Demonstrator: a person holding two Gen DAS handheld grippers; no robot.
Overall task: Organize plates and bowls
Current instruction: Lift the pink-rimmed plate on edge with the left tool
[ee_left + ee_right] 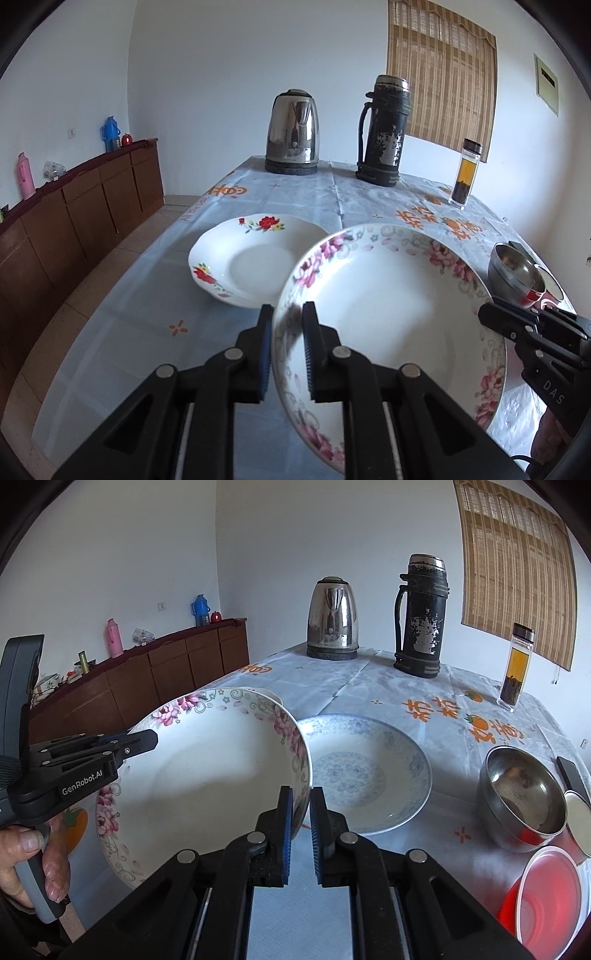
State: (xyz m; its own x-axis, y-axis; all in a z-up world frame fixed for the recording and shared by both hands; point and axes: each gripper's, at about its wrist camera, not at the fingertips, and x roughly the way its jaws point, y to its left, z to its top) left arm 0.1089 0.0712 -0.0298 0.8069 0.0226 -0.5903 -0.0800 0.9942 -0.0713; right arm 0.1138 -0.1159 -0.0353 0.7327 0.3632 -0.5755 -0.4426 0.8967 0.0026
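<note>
The pink plate [388, 314] is held tilted above the table [129, 332], its rim clenched by the left hand-held gripper [288, 314] and the right hand-held gripper [300, 797].

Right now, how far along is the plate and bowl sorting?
Early. Nothing is stacked yet. In hand: the left hand-held gripper and right hand-held gripper each clamp an opposite rim of the pink-flowered plate, tilted above the tablecloth. Left: the red-flowered plate, the blue-patterned plate, the steel bowl and the red bowl lie separately.
</note>
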